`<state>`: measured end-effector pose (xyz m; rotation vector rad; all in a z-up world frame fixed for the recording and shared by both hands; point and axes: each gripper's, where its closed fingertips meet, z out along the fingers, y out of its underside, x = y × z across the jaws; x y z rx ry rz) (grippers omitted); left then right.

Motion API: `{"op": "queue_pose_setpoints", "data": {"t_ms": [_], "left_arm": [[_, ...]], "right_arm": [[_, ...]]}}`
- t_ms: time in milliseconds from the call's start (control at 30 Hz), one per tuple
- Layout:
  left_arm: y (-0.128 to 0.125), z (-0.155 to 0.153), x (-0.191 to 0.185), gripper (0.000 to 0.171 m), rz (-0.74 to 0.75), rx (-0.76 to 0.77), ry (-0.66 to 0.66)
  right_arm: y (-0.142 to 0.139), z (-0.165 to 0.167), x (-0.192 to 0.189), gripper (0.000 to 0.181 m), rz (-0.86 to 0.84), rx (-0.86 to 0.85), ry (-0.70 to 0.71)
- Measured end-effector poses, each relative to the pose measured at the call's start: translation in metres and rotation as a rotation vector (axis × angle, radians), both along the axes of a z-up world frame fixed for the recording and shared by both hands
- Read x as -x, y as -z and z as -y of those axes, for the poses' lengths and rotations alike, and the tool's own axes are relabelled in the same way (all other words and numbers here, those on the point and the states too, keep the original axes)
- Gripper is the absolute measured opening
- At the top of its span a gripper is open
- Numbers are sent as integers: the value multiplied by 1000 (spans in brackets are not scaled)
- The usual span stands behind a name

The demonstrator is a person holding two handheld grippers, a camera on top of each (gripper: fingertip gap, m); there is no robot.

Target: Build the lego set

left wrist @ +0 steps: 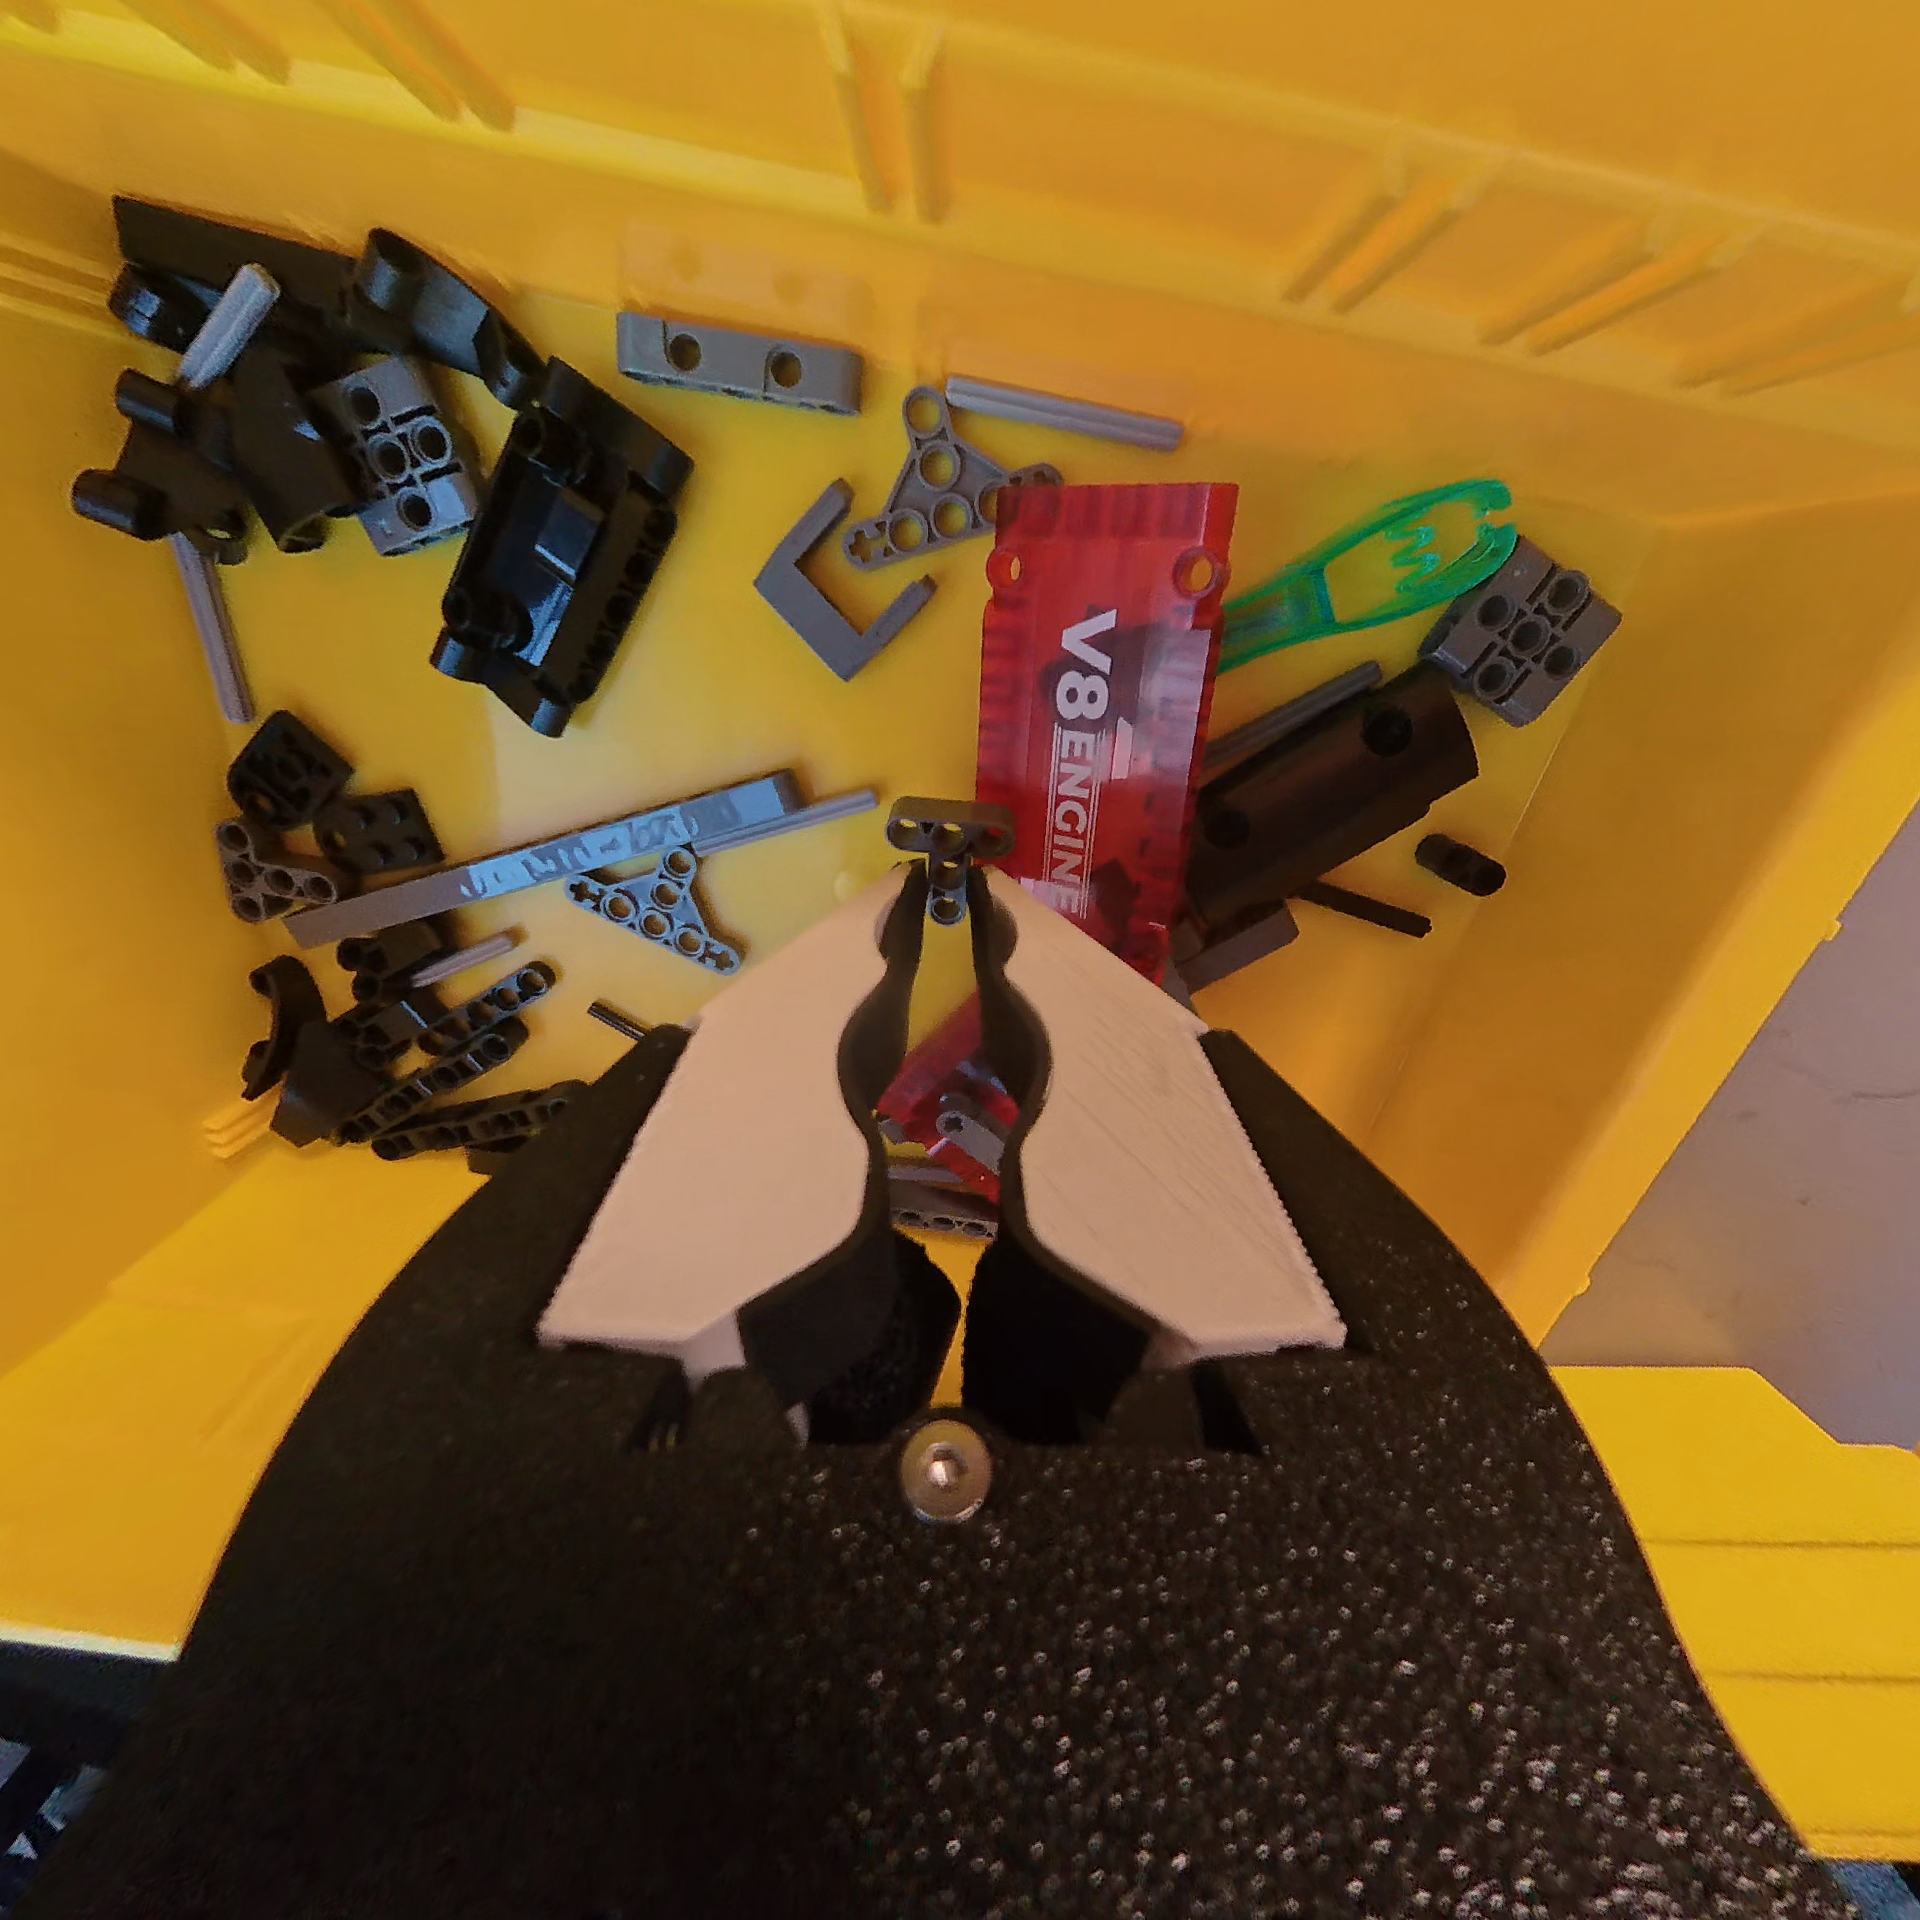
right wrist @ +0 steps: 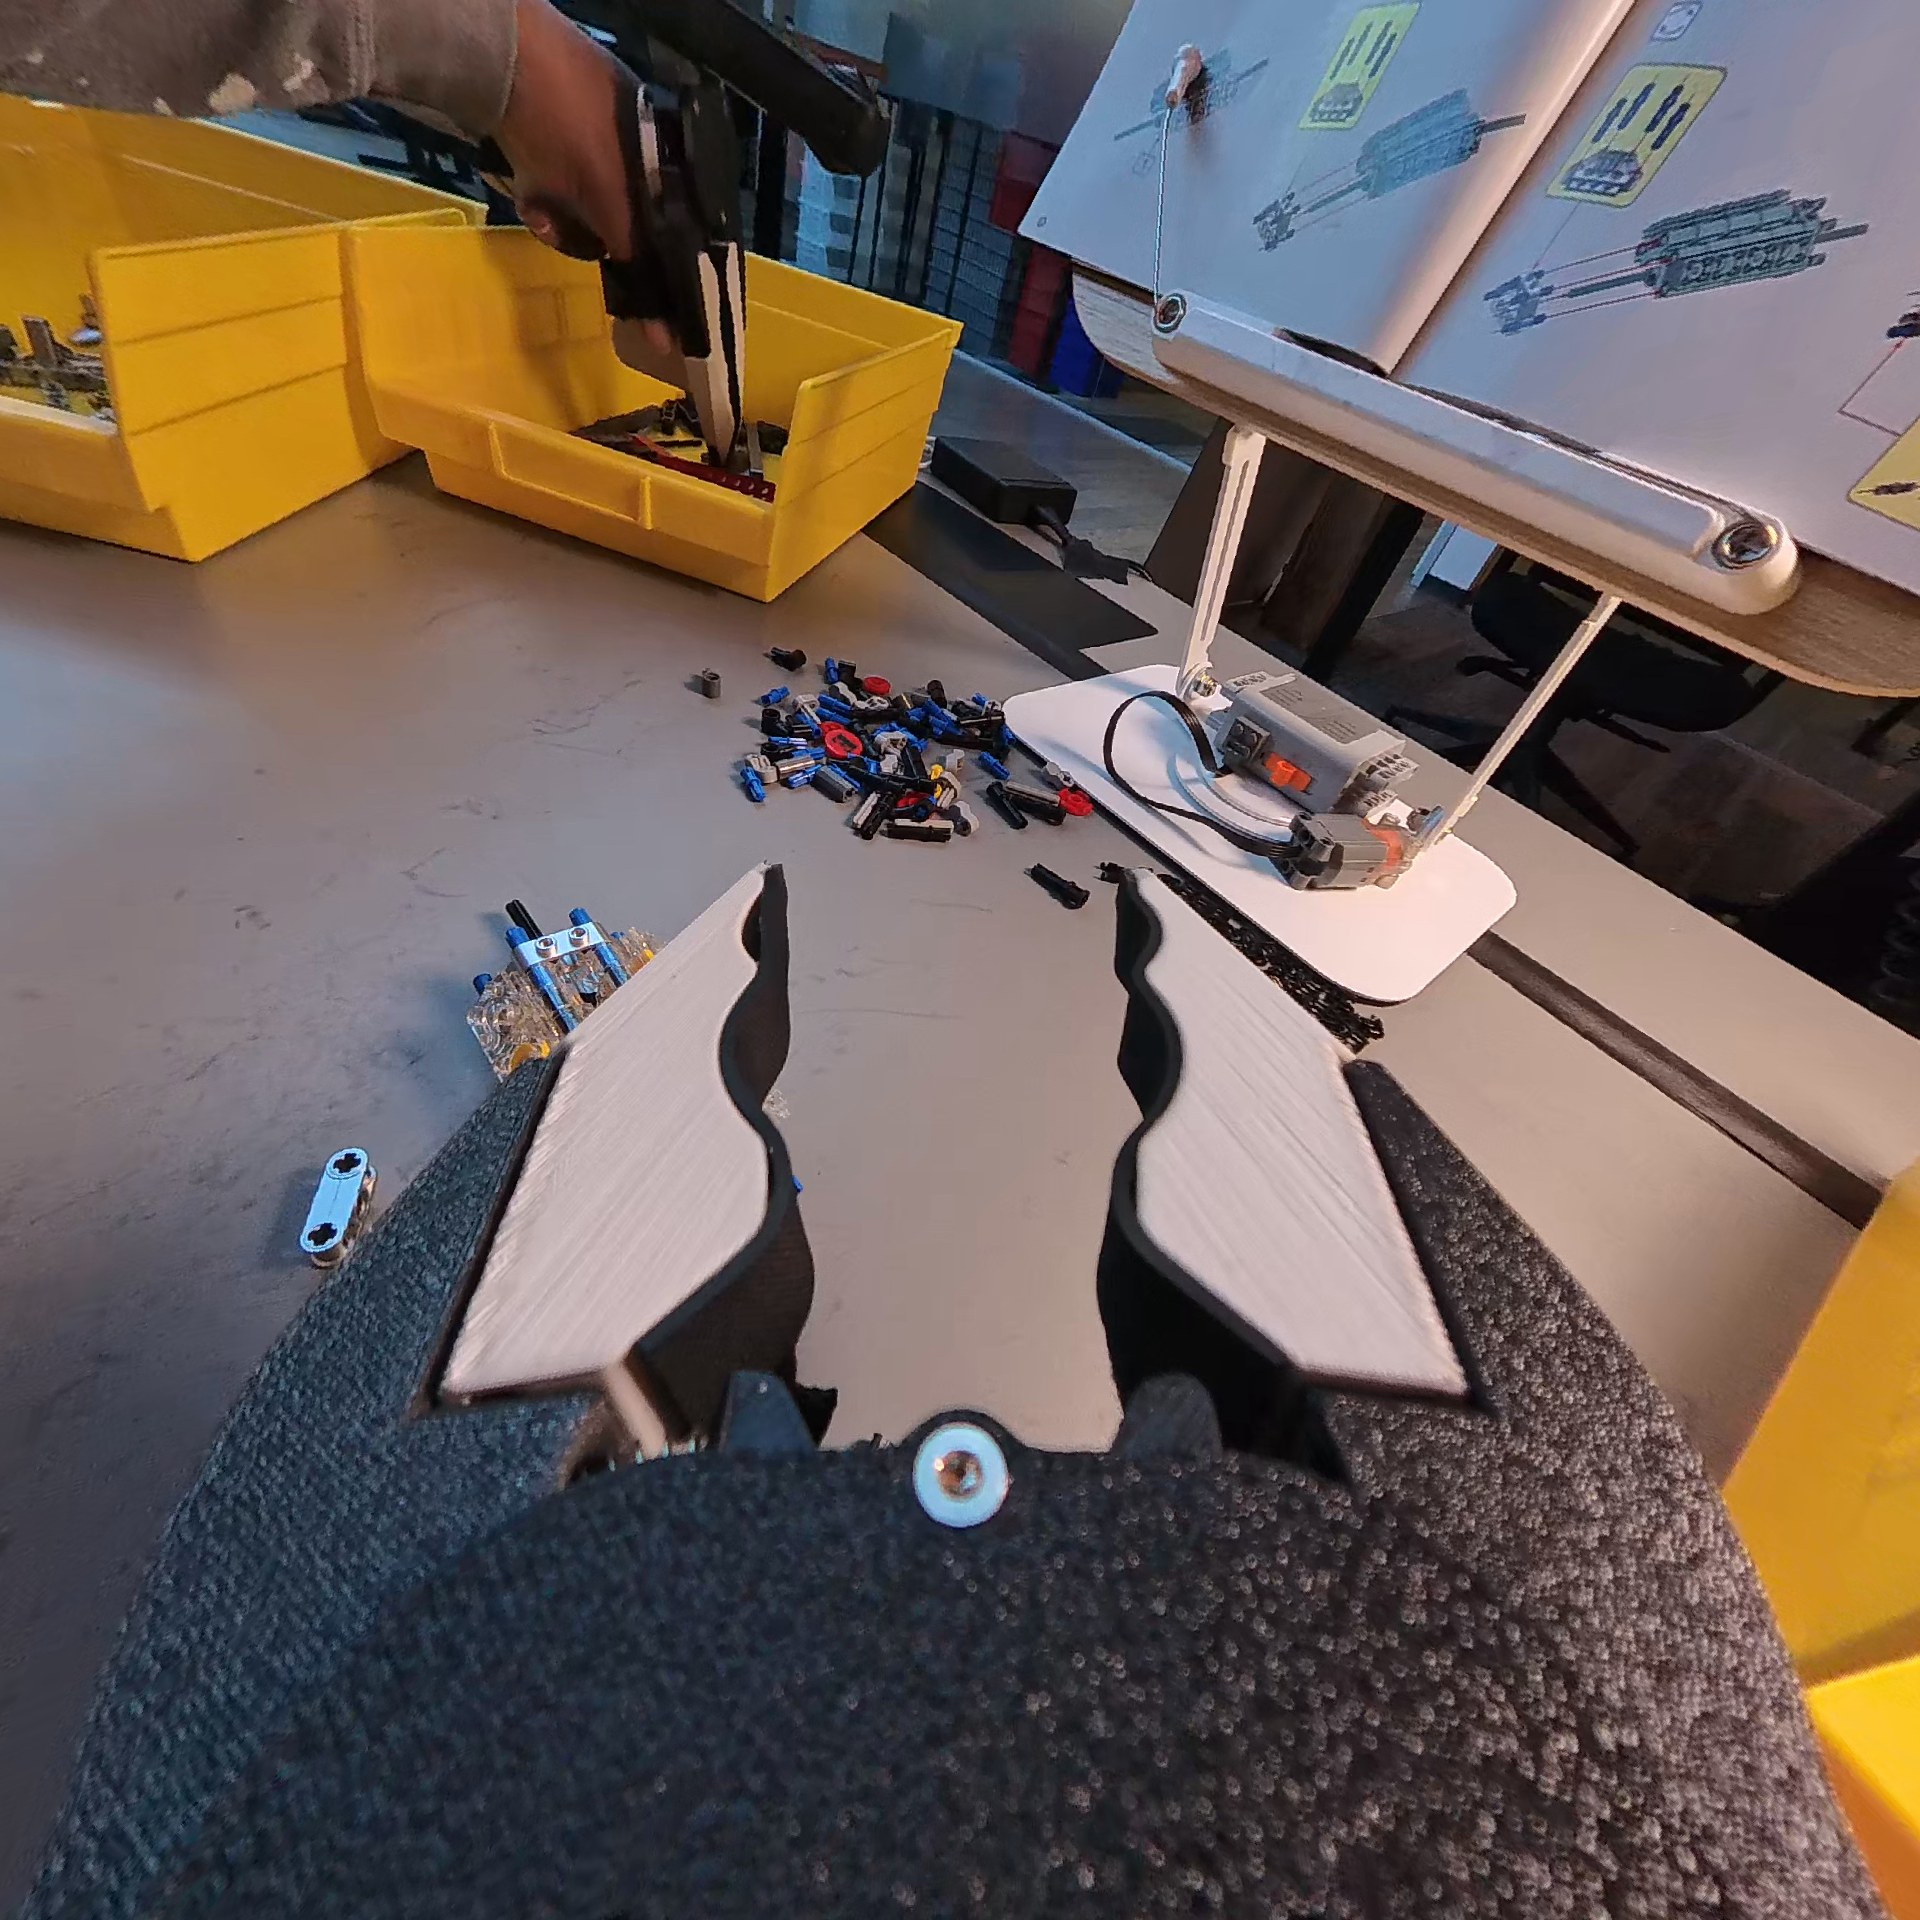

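My left gripper point(left wrist: 943, 883) is inside a yellow bin point(left wrist: 1143, 312) and is shut on a small dark grey T-shaped beam point(left wrist: 948, 840), held by its stem above the bin floor. A red translucent panel point(left wrist: 1101, 707) lies just to its right. Grey and black beams and axles lie around it. In the right wrist view the left gripper point(right wrist: 727, 442) reaches down into the same bin point(right wrist: 665, 499), held by a hand. My right gripper point(right wrist: 951, 883) is open and empty, low over the grey table point(right wrist: 312, 727). A small clear and blue assembly point(right wrist: 561, 977) lies by its left finger.
A pile of small blue, black and red pins point(right wrist: 894, 758) lies ahead of the right gripper. A white stand base point(right wrist: 1403, 935) carries a grey battery box point(right wrist: 1309, 748) and an instruction sheet point(right wrist: 1455, 187). A second yellow bin point(right wrist: 187, 395) stands at the left. A light grey short beam point(right wrist: 338, 1205) lies near. There is about 45 cm between the tips of the two grippers.
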<state>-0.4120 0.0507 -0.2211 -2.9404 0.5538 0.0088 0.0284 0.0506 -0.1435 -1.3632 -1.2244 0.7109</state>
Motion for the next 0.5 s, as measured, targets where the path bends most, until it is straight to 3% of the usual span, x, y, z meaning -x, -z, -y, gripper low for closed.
{"op": "queue_pose_setpoints", "data": {"t_ms": [300, 500], "left_arm": [[-2, -2, -4, 6, 29, -33, -14], [-33, -8, 2, 16, 35, -181, -48]], "right_arm": [[1, 0, 0, 61, 5, -2, -2], [3, -1, 0, 62, 19, -9, 5]]}}
